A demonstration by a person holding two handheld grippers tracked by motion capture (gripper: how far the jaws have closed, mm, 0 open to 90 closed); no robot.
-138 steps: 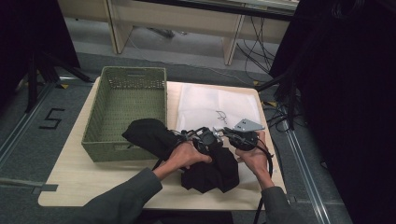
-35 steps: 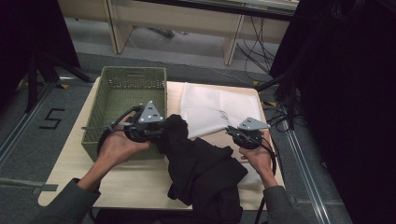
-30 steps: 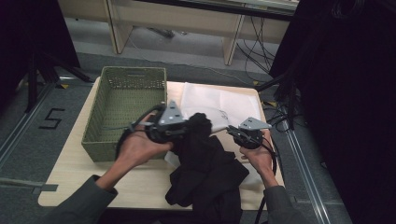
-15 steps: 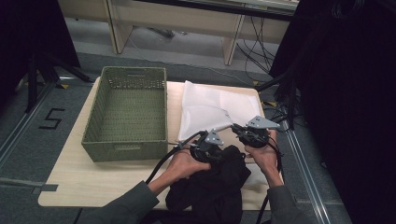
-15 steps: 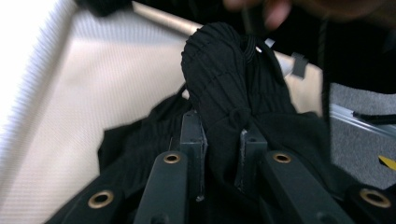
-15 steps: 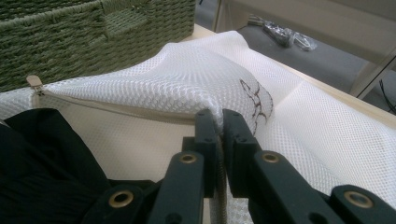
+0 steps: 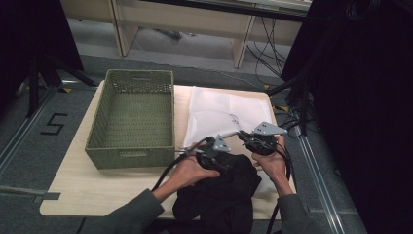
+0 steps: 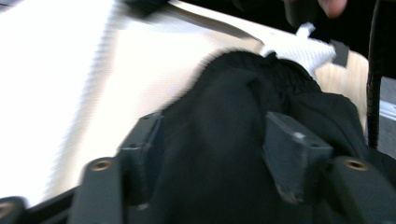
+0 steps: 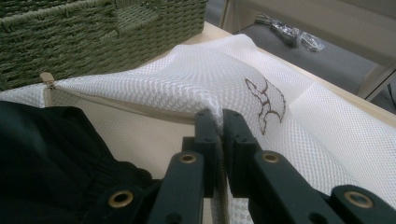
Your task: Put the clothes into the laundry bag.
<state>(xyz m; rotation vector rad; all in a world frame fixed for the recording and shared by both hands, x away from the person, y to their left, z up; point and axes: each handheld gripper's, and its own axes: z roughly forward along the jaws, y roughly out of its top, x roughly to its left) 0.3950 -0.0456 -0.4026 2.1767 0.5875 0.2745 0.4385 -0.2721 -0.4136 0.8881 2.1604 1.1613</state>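
A black garment [image 7: 219, 195] lies bunched at the table's front edge, its top at the mouth of a white mesh bag [image 7: 219, 109]. My left gripper [image 7: 225, 162] sits low on the garment. In the left gripper view its jaws [image 8: 215, 123] have just been opening and stand apart, with a fold of the black garment [image 8: 233, 84] loose between them and the white mesh bag [image 8: 70, 84] beyond. My right gripper [image 7: 246, 140] is shut on the bag's edge; in the right gripper view it [image 9: 218, 114] pinches the white mesh [image 9: 196, 74] and lifts it, with the garment [image 9: 42, 149] below left.
A green woven basket [image 7: 134, 114] stands on the left half of the wooden table [image 7: 73, 185], close to the bag's left side, and appears behind the bag as the basket [image 9: 70, 32] in the right gripper view. Cables trail from both grippers toward the person.
My left gripper carried the black garment from beside the basket rightward and down to the bag's mouth, then its jaws spread. The right gripper kept its pinch on the mesh and stayed put.
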